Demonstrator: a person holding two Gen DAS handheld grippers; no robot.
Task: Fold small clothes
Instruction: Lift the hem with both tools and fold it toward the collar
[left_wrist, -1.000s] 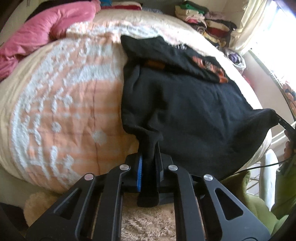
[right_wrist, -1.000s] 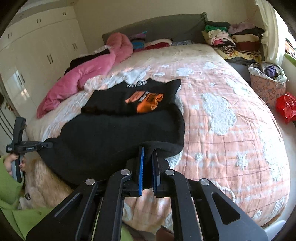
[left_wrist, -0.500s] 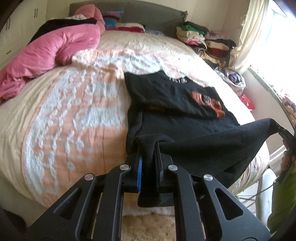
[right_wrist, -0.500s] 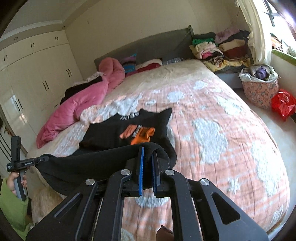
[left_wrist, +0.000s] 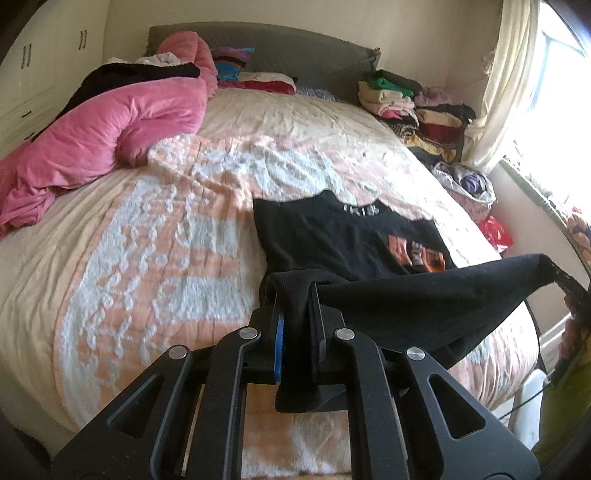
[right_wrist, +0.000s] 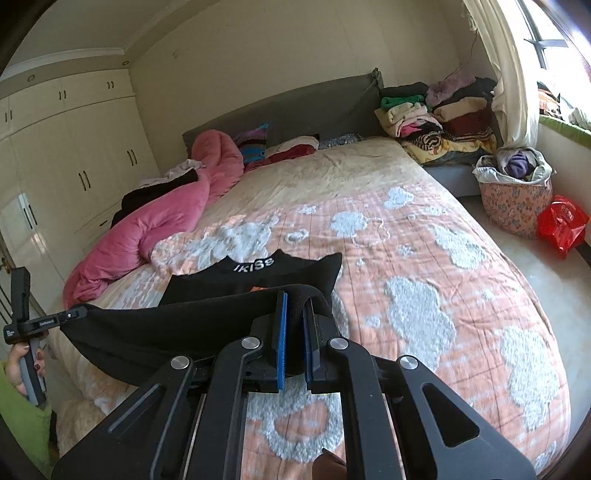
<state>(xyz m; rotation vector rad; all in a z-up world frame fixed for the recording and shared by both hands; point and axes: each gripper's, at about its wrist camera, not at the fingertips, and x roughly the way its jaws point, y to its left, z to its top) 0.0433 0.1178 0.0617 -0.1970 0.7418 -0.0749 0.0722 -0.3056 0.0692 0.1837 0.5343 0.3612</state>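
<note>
Left gripper (left_wrist: 295, 306) clamped tight on black cloth, angled down toward the bed. Right gripper (right_wrist: 293, 314) clamped the same way, tilted less steeply. A hand (right_wrist: 22, 363) with dark nails in a green sleeve (right_wrist: 20, 417) grips the left handle.

Sunlit bedroom (right_wrist: 258, 55), white wardrobes (right_wrist: 74, 155)

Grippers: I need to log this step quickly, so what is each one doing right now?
Left gripper: shut on the black garment.
Right gripper: shut on the same black garment, at its other corner.
</note>
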